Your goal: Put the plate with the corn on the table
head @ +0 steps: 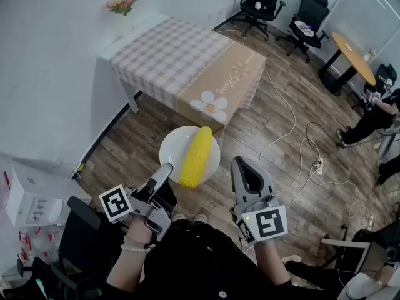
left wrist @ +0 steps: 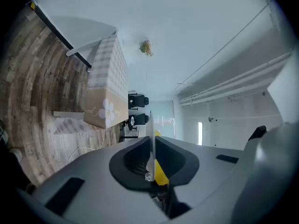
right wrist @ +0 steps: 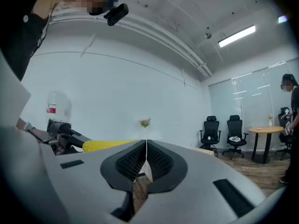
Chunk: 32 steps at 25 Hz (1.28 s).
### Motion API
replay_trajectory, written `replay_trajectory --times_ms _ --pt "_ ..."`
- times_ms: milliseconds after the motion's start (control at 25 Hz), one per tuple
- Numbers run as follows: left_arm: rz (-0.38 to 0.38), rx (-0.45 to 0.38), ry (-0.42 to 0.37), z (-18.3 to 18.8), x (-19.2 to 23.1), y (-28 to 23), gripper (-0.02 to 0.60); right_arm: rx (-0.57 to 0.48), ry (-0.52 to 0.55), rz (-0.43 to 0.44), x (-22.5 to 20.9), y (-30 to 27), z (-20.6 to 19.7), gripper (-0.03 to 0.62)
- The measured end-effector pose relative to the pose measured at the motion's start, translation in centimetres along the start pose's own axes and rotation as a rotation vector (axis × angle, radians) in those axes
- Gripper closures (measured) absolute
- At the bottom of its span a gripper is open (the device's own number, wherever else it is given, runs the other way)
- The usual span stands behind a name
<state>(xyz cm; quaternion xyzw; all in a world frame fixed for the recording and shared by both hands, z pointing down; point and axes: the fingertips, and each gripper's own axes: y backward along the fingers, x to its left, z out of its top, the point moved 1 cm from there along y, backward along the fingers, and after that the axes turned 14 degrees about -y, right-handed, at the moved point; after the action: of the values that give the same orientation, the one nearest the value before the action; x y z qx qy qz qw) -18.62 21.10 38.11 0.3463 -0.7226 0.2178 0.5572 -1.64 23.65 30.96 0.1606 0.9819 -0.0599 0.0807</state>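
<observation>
Since the left tongs [head: 167, 170] are pinched narrow on the near rim of the white plate [head: 177, 147], which shows edge-on between the pads in the left gripper view, the whole load hangs from one small bite. It is out over the wooden floor [head: 262, 136], a little short of the counter [head: 164, 55]. The plate looks stiff, smooth and glossy, so I judge it slippery in a thin grip and liable to chip or break if it drops. With its weight carried out beyond the grip, it will want to sag or twist. The corn [head: 196, 157] lies loose along the plate, its near end reaching the rim just beside the tongs. Being round and unsecured, it would likely roll off if the plate tilts sideways, so level carriage matters more than strength. A hold on the bare rim, clear of the corn, seems the sensible place. The right tongs [head: 239, 164] are closed together on nothing, just to the right of the plate and apart from it. As for writing, the beige side of the checked cloth [head: 150, 49] carries a script word [head: 230, 77] near a printed daisy [head: 212, 107], too small to read. The red marks on the white box [head: 28, 195] at the left are likewise illegible.
</observation>
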Motion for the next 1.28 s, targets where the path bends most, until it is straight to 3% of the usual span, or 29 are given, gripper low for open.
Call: replay_trajectory --times_ms 400,480,840,880,920,1040,1280 --pt "-0.01 -0.003 0.007 0.1 0.2 -0.3 0.548 0.028 -0.013 0.003 0.0 -0.3 -0.6 0.551" --pt "-0.012 -0.005 0.008 0.0 0.1 -0.3 0.548 0.048 -0.09 0.003 -0.4 -0.3 -1.0 0.551" --pt "-0.024 -0.017 0.002 -0.9 -0.3 -0.6 0.548 0.147 -0.693 0.097 -1.5 -0.7 -4.4 0.548" --pt "-0.025 -0.02 0.001 -1.0 -0.4 -0.7 0.548 0.154 -0.747 0.12 -1.3 -0.8 -4.5 0.528" --pt "-0.027 -0.022 -0.001 -1.0 -0.4 -0.7 0.548 0.163 -0.792 0.145 -1.1 -0.8 -4.7 0.46" --pt "-0.028 -0.027 -0.001 -1.5 -0.7 -0.9 0.548 0.188 -0.856 0.187 -0.5 -1.0 -5.2 0.428" --pt "-0.025 -0.028 -0.002 -2.7 -1.0 -1.1 0.548 0.219 -0.926 0.214 -0.1 -0.7 -6.2 0.433"
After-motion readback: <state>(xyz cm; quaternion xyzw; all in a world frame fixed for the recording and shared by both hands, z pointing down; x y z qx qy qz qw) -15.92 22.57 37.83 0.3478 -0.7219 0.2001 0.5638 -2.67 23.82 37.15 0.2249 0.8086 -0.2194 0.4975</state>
